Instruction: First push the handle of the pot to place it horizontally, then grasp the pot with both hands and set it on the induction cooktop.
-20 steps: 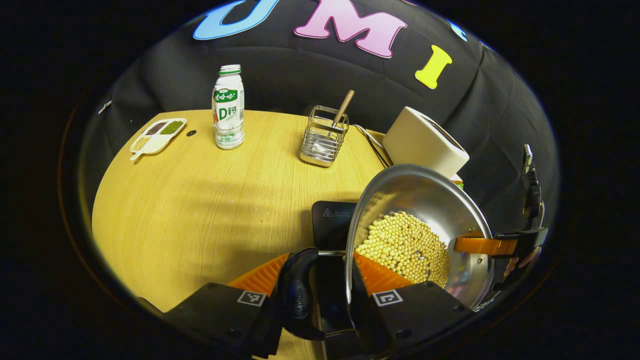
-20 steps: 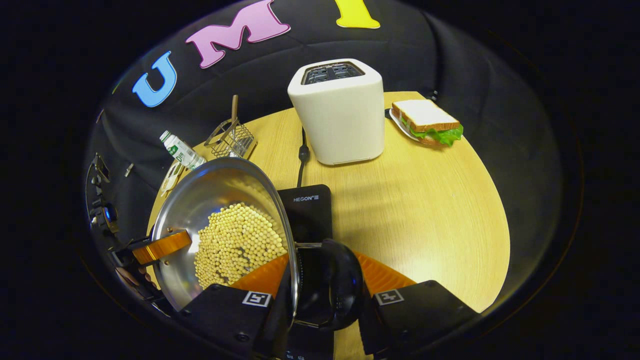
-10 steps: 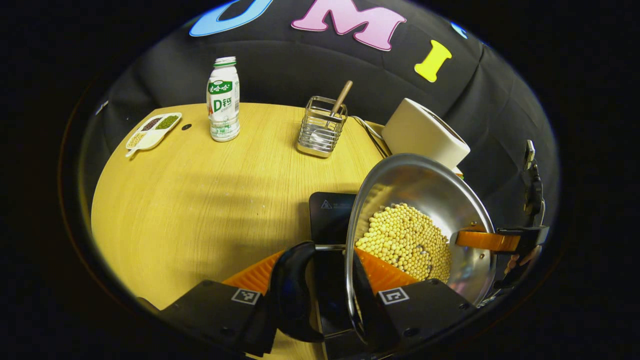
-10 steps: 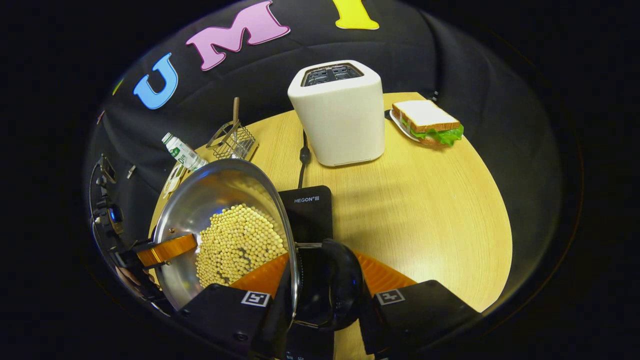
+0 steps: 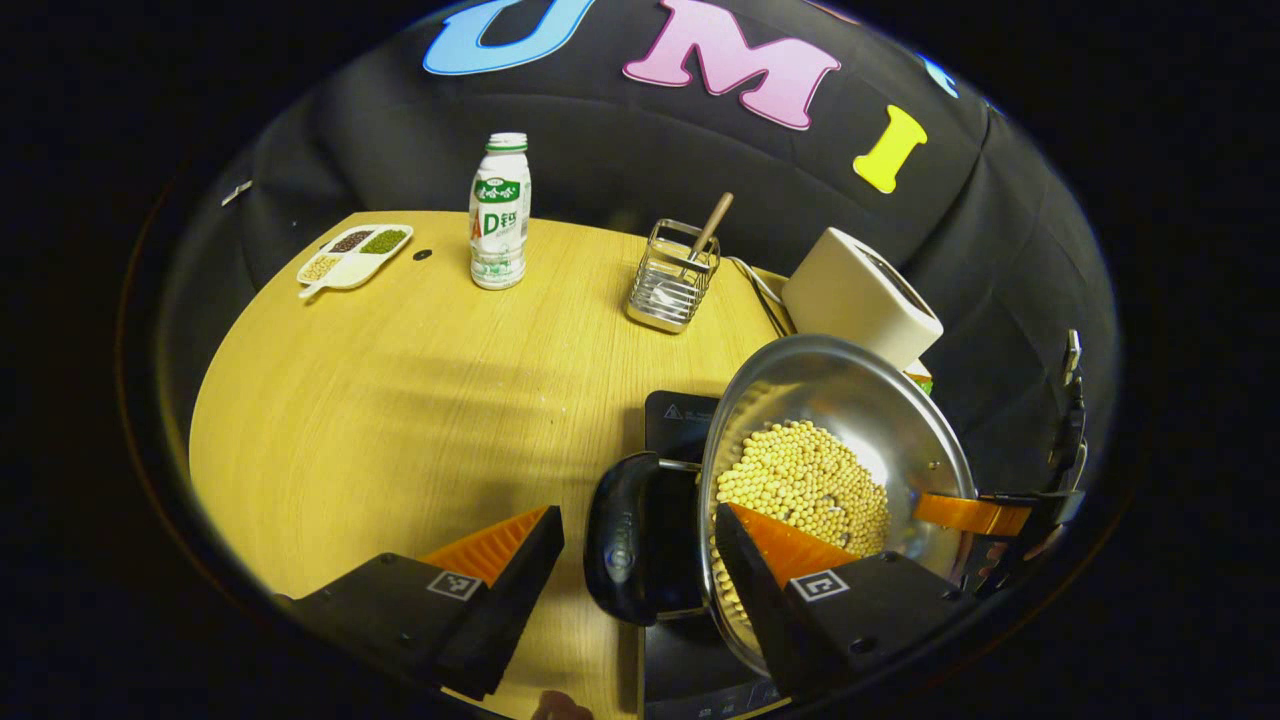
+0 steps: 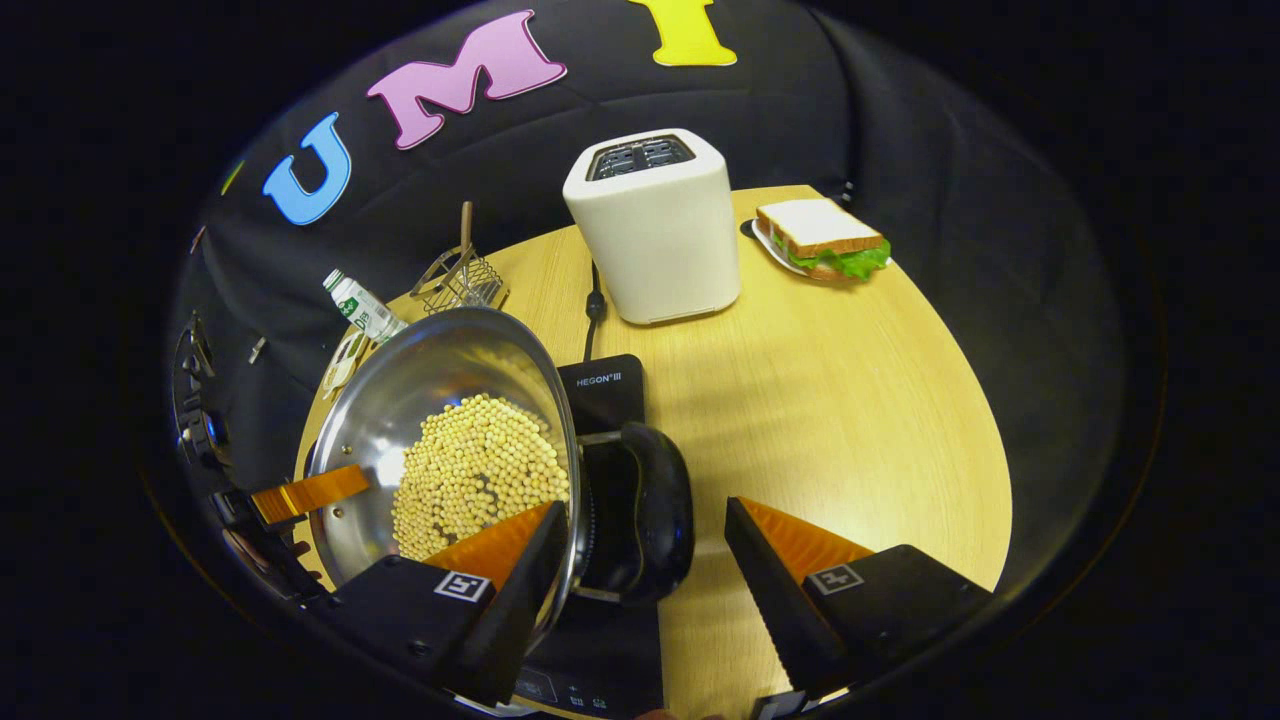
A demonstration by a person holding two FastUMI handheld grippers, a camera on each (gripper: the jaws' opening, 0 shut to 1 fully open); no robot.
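Pot: a shiny steel pot (image 5: 880, 400) sits on the black induction cooktop (image 5: 675, 425) near the front of the wooden worktop (image 5: 400, 400); in the right gripper view the same pot (image 6: 420, 385) is at lower left.
Pot contents: a heap of small pale yellow beans (image 5: 805, 485) covers the bottom.
Pot handles: a black side handle (image 5: 625, 535) sticks out level on one side; the opposite handle (image 6: 650, 510) lies between the right tool's fingers.
Left tool (image 5: 640, 555): open, fingers spread to either side of the handle and pot rim, not pressing on them.
Right tool (image 6: 640, 555): open, one finger inside the pot rim, the other well clear of the handle.
Divided dish (image 5: 352, 256): white, at the far corner, with dark, green and pale grains in separate sections.
Wire caddy (image 5: 672, 280): metal, holding a utensil with a wooden handle.
Bottle (image 5: 499, 212): white with a green cap, upright; label not read here.
Toaster (image 6: 652, 225): white, behind the cooktop, its cord trailing beside it.
Sandwich (image 6: 822, 238): bread and lettuce on a small plate, just beside the toaster.
Writing: small white lettering on the cooktop's far edge.
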